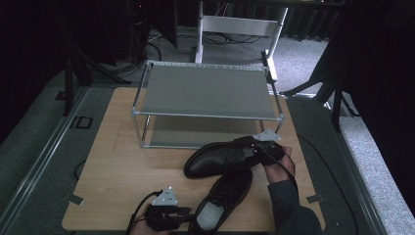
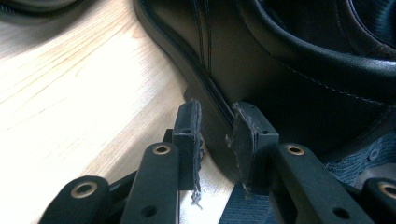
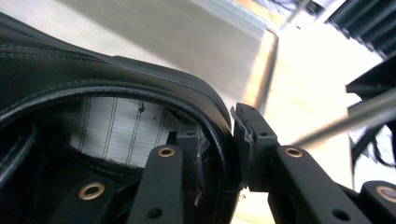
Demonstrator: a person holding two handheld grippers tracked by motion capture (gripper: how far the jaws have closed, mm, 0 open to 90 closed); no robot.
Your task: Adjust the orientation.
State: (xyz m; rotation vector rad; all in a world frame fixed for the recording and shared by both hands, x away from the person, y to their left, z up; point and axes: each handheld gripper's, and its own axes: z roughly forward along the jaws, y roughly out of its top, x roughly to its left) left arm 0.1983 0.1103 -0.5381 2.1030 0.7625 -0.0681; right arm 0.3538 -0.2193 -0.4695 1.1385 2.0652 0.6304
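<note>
Table: light wooden tabletop (image 1: 122, 161) with rounded corners, on grey carpet.
Rack: two-tier metal-framed shoe rack (image 1: 205, 90) with grey shelves, standing at the far half of the tabletop.
Far shoe: black leather dress shoe (image 1: 220, 157), lying across the tabletop just in front of the rack's lower shelf, toe pointing to the left of the high view, heel at the right.
Near shoe: second black leather dress shoe (image 1: 225, 193) with a pale insole, lying at the near edge, toe pointing away and to the right, heel toward the person; its toe sits just beside the far shoe.
Right gripper: black two-jaw gripper (image 3: 219, 140) topped by a grey three-cornered plate, held at the heel end of the far shoe. One jaw sits inside the shoe, the other outside, and the pads clamp the rounded heel collar between them.
Right hand: hand (image 1: 284, 164) wrapped round the gripper body, dark sleeve coming in from the bottom right, wrist bent inward toward the shoe.
Left gripper: black two-jaw gripper (image 2: 215, 135) with grey plate, low at the near edge beside the near shoe's heel. Its jaws straddle the heel's sole edge with a narrow gap; whether the frayed pads press on it I cannot tell.
Left hand: hand (image 1: 142, 226) entering from the bottom edge, gripper lying nearly level and pointing right.
</note>
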